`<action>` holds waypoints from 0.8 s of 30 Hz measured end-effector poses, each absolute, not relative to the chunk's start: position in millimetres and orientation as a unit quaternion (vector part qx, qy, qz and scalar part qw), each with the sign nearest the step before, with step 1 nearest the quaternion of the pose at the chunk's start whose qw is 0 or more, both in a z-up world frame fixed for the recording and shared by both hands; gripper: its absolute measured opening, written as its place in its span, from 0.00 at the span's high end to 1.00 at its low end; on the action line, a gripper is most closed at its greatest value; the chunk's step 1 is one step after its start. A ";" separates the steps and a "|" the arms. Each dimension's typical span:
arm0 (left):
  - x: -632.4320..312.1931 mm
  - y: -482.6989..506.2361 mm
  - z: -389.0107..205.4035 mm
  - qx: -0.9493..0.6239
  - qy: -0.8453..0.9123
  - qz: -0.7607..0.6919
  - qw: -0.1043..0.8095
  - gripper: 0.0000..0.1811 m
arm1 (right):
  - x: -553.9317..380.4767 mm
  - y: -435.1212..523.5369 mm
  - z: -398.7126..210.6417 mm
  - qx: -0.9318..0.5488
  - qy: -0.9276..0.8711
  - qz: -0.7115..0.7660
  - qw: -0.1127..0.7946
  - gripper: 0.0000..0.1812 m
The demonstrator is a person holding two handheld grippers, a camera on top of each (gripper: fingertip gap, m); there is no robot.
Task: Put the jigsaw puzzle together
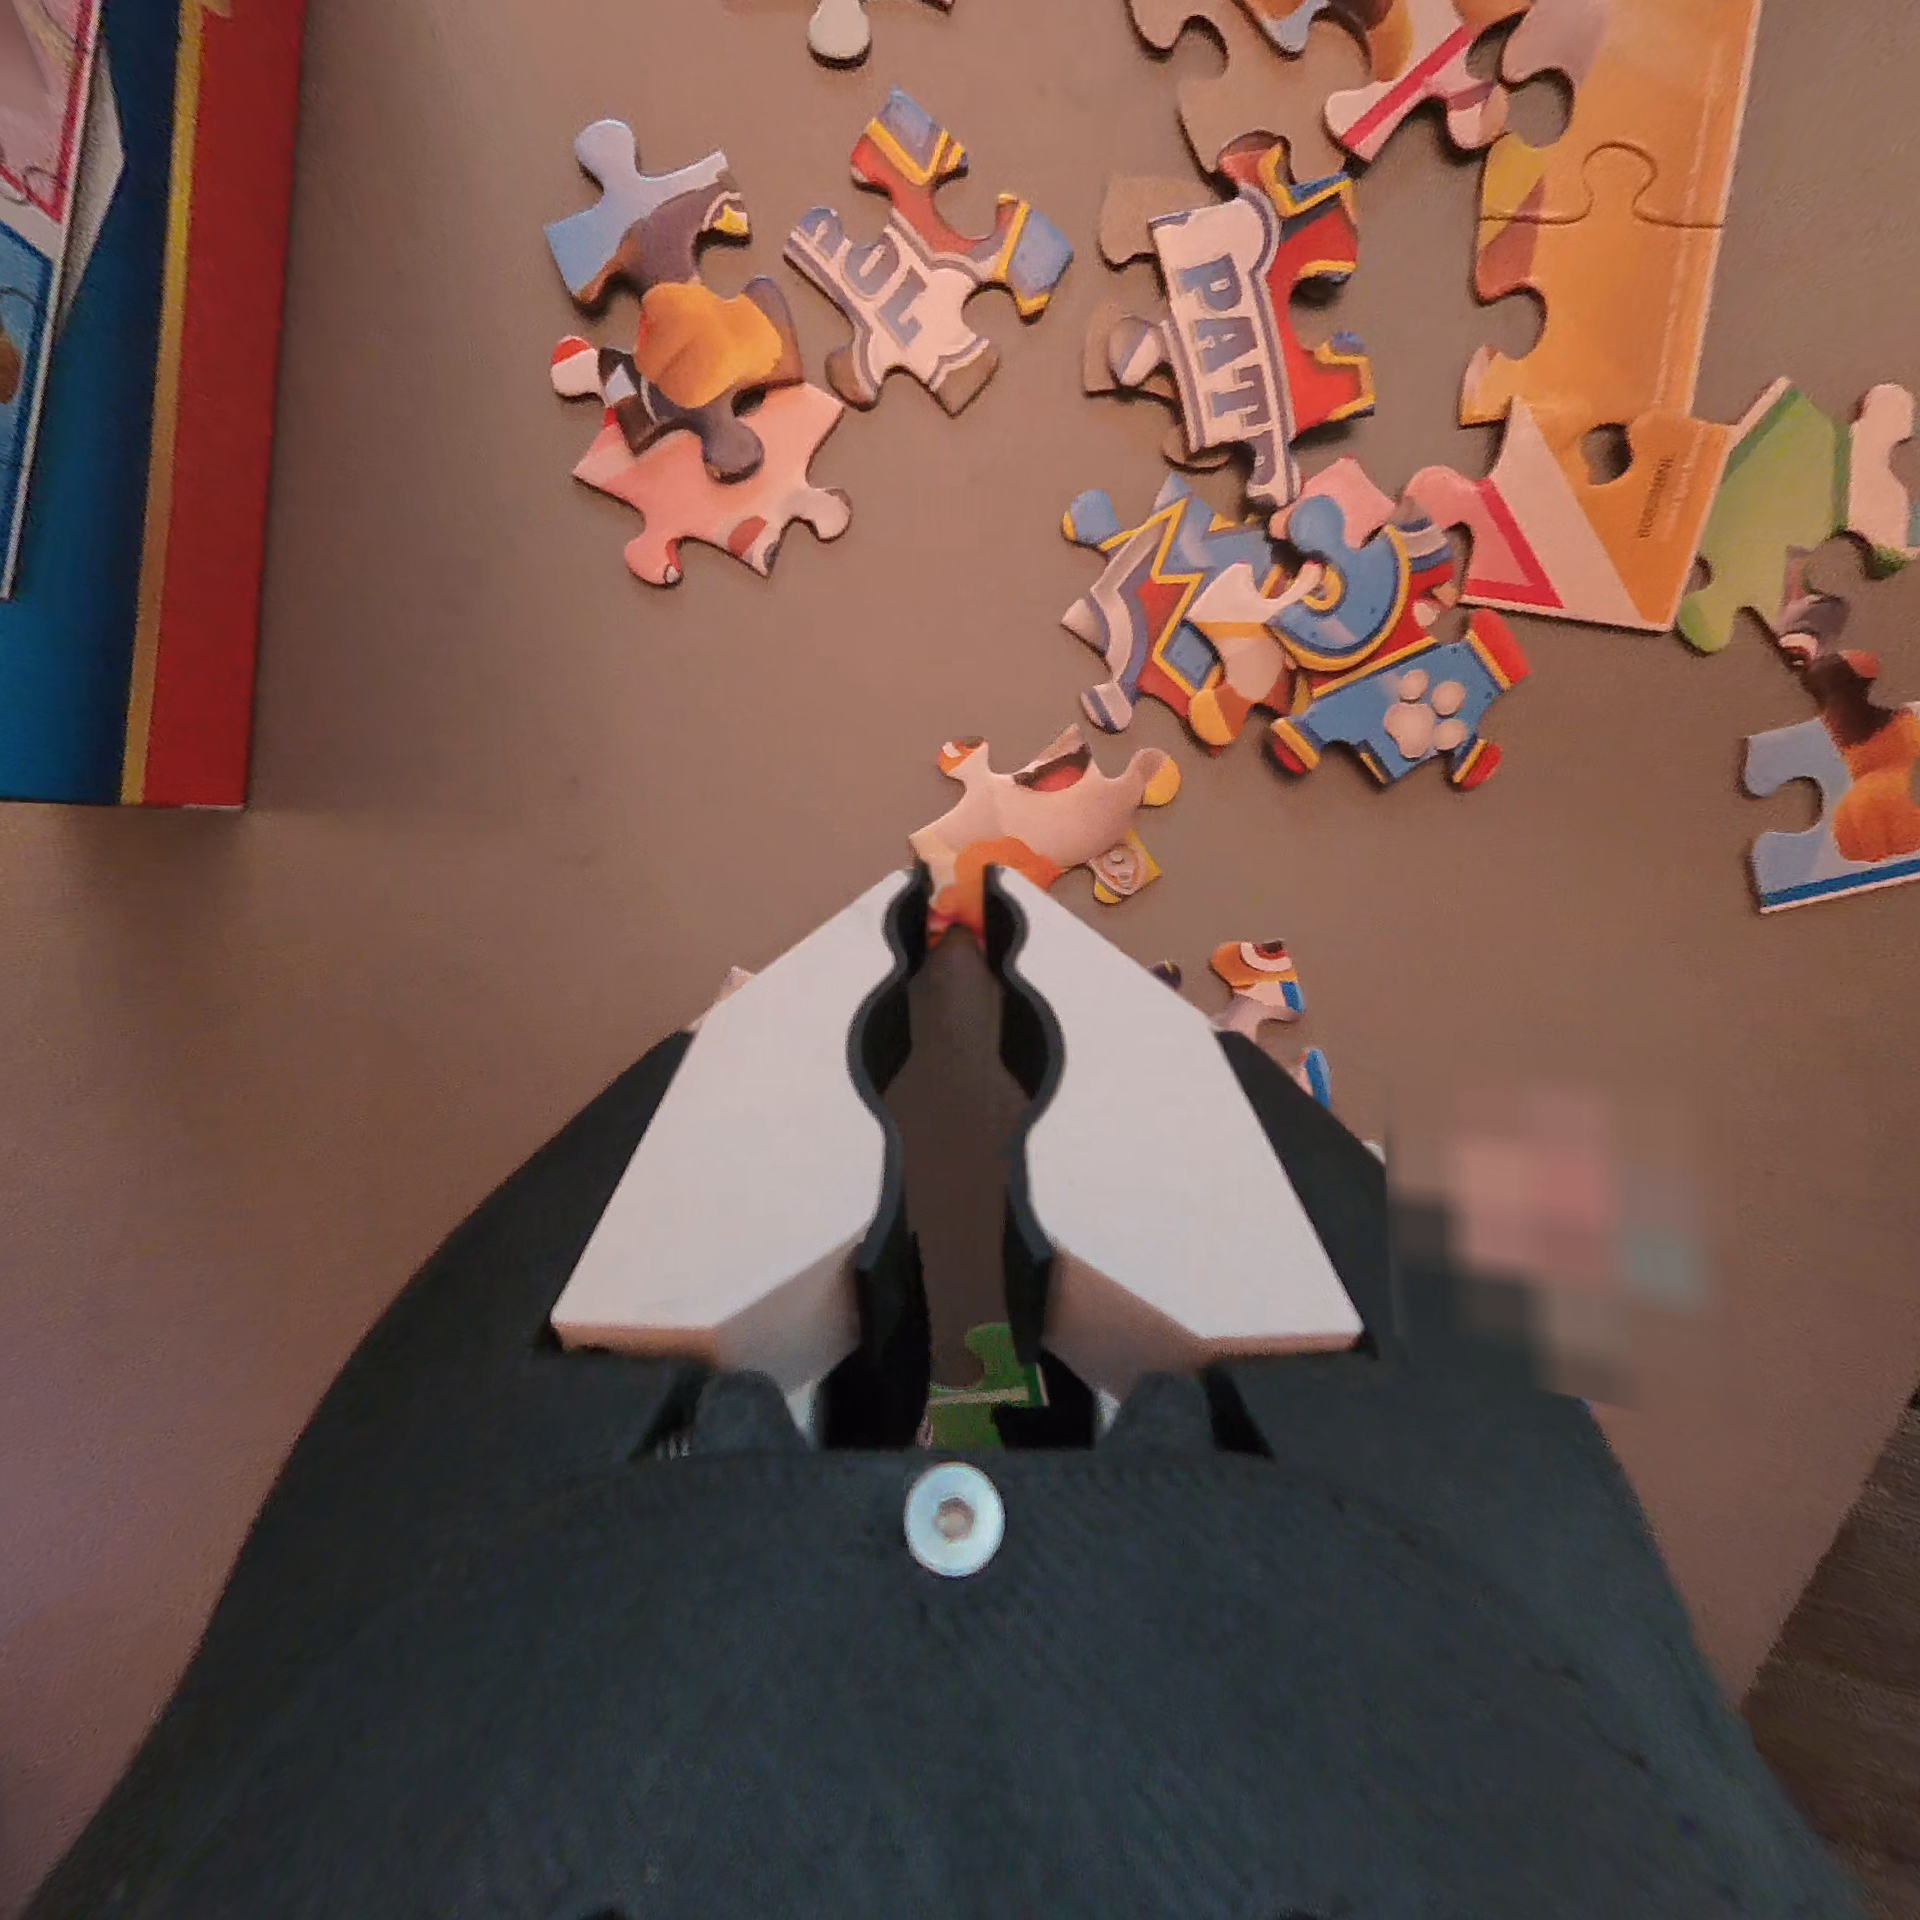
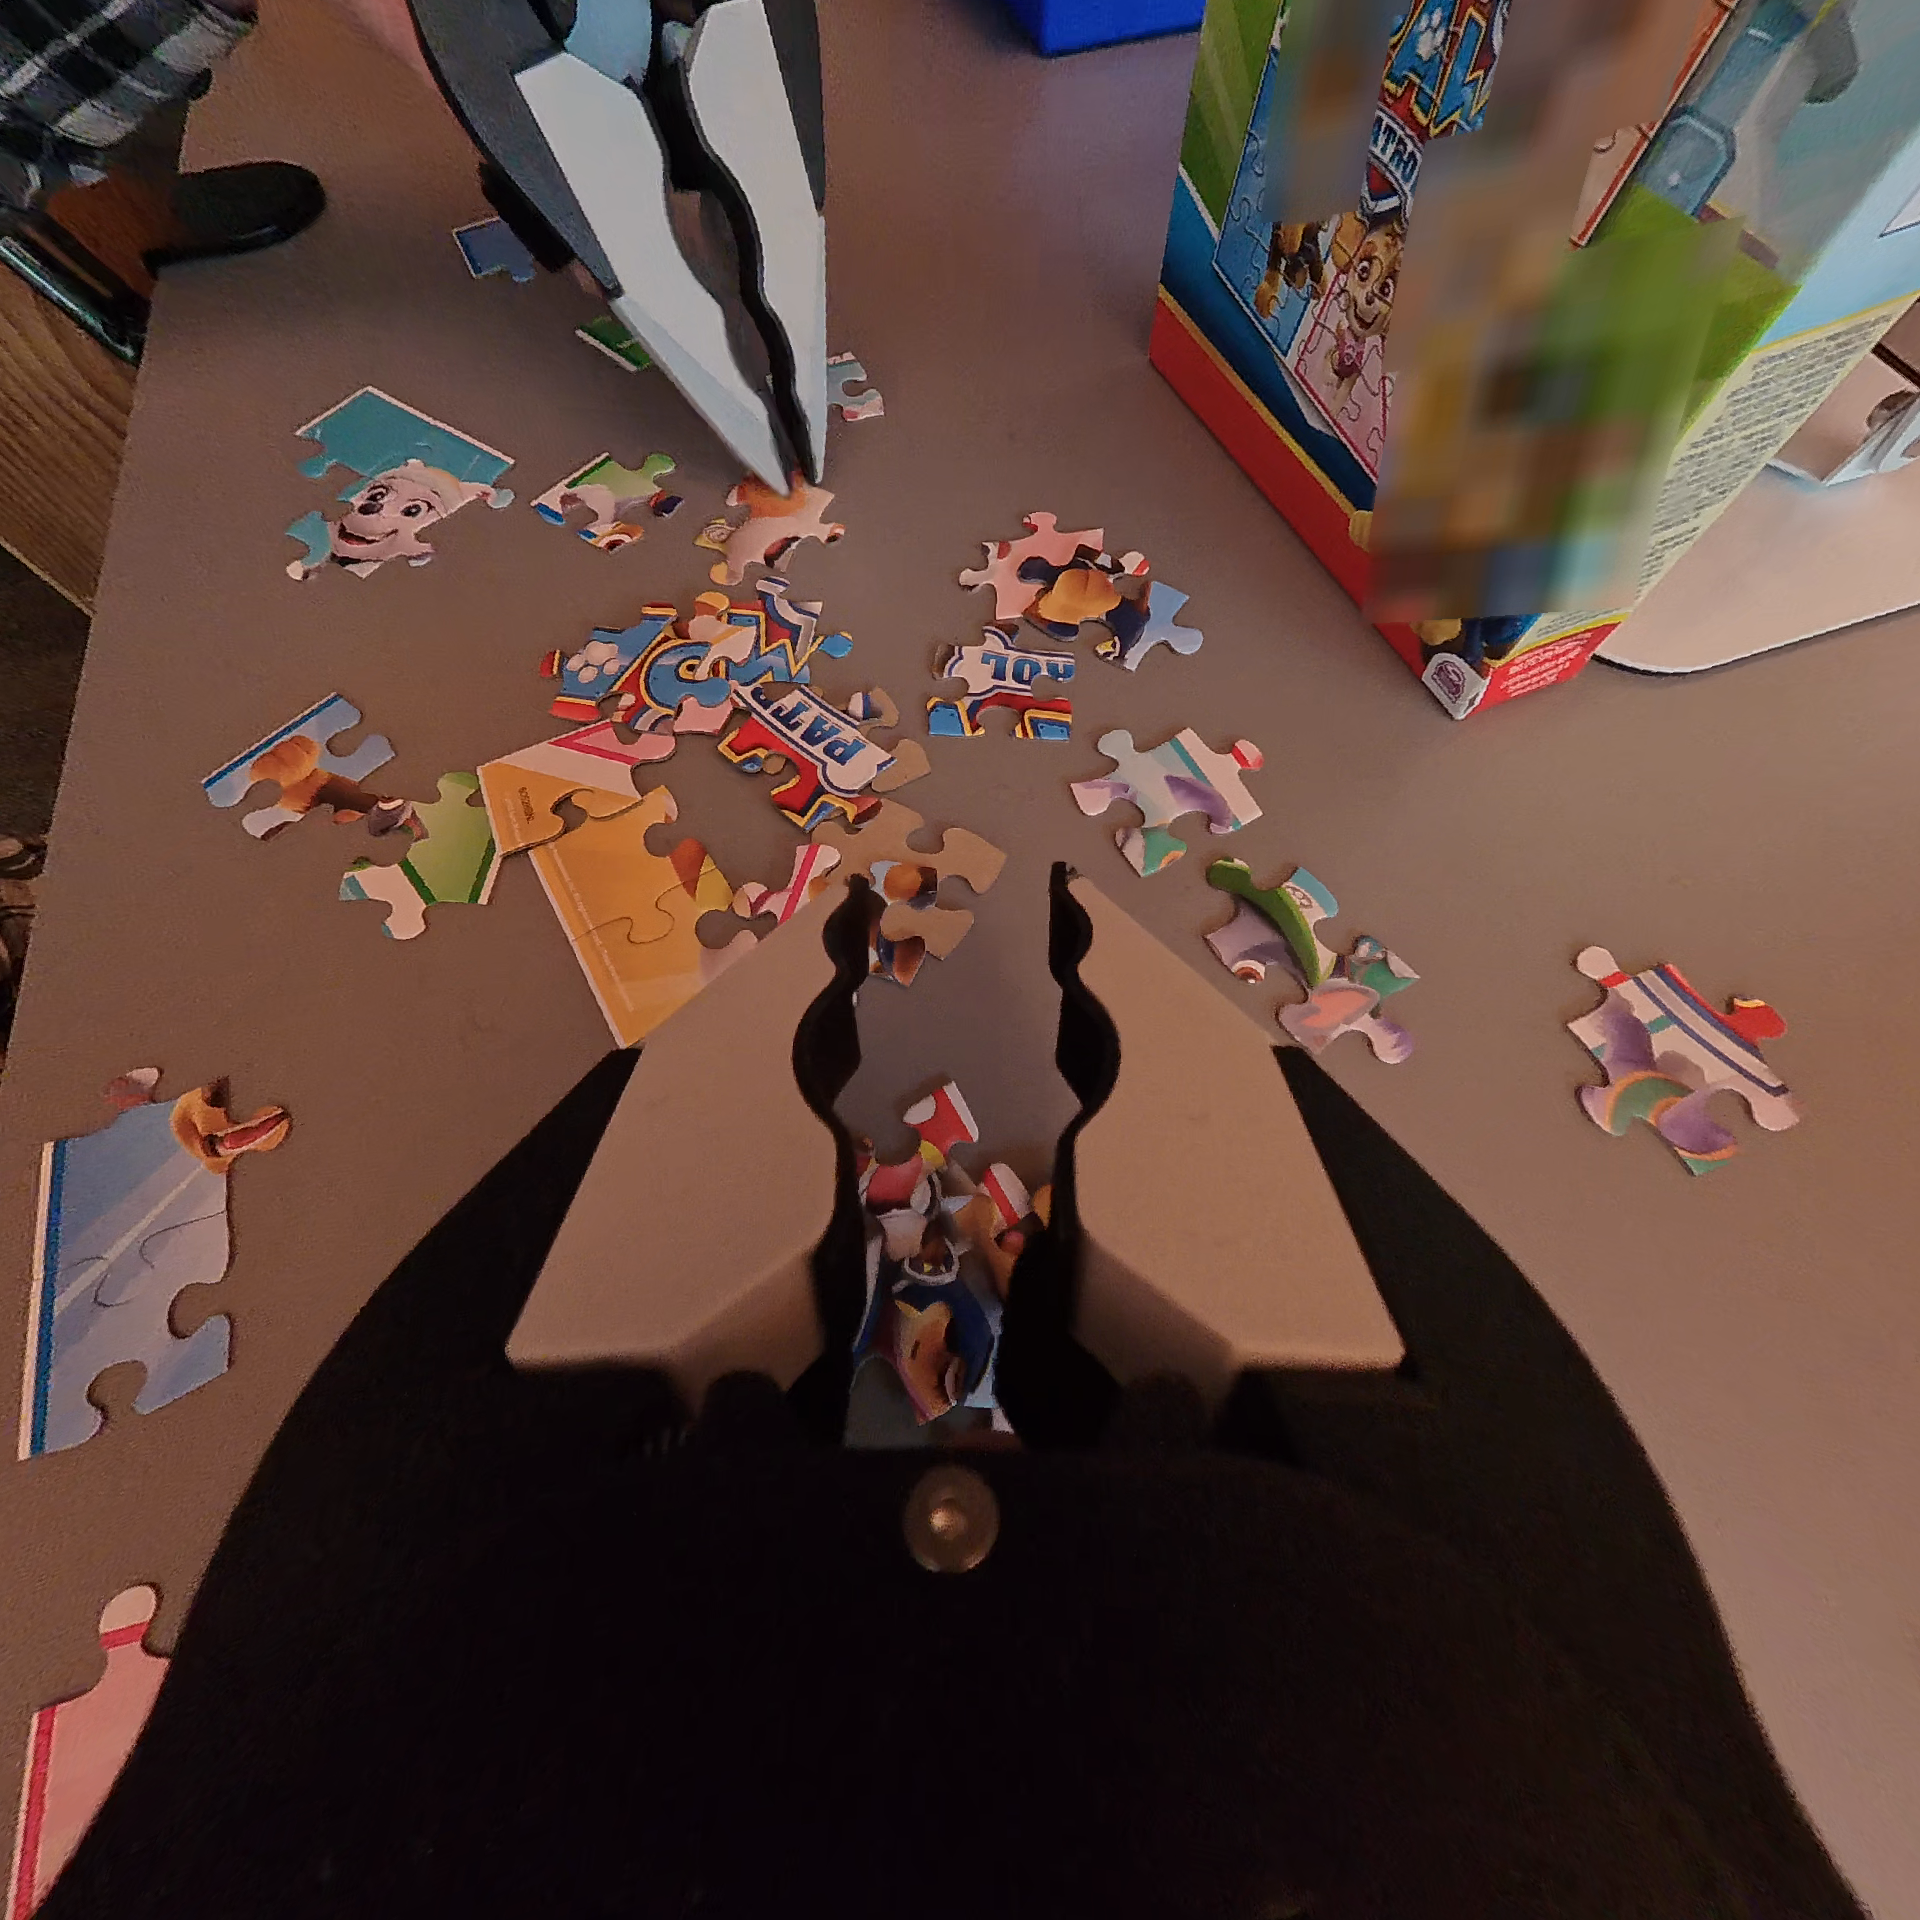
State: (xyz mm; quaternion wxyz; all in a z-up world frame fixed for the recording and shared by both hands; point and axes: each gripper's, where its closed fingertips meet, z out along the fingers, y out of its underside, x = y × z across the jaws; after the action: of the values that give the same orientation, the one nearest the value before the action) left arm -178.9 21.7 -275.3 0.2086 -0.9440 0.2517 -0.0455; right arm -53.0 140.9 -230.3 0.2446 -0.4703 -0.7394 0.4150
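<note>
Left gripper (image 1: pixel 954 894) pinches white-and-orange puzzle piece (image 1: pixel 1049 816) by its edge.

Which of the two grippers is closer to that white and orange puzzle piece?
Left. The left gripper has its tips on the white and orange piece; the right gripper hovers across the pile.
</note>
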 end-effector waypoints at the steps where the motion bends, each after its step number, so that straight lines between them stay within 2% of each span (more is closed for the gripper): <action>1: -181.1 20.7 -275.0 -0.945 0.248 -0.046 0.208 0.91 | -52.9 141.0 -231.0 -0.471 -0.740 0.414 0.243 0.82; 4: -192.4 14.4 -273.2 -0.949 0.239 -0.044 0.202 0.84 | -52.7 141.8 -231.5 -0.472 -0.740 0.413 0.244 0.82; 10: -230.5 -0.3 -257.4 -0.958 0.198 -0.007 0.210 0.82 | -52.8 144.5 -229.7 -0.473 -0.737 0.414 0.249 0.82; 16: -234.4 -7.9 -267.2 -0.962 0.200 -0.021 0.186 0.75 | -52.9 144.8 -230.7 -0.474 -0.738 0.411 0.249 0.82; 22: -227.3 0.2 -276.7 -0.960 0.209 -0.031 0.186 0.80 | -52.7 146.3 -231.3 -0.476 -0.737 0.410 0.250 0.82; 24: -224.7 1.2 -276.5 -0.959 0.211 -0.029 0.189 0.85 | -52.7 146.8 -230.5 -0.476 -0.736 0.411 0.251 0.82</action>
State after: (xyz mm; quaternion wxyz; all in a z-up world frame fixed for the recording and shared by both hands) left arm -224.7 1.2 -276.5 0.1893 -0.9586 0.2108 -0.0291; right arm -52.7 146.8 -230.5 0.2512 -0.4758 -0.7358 0.4112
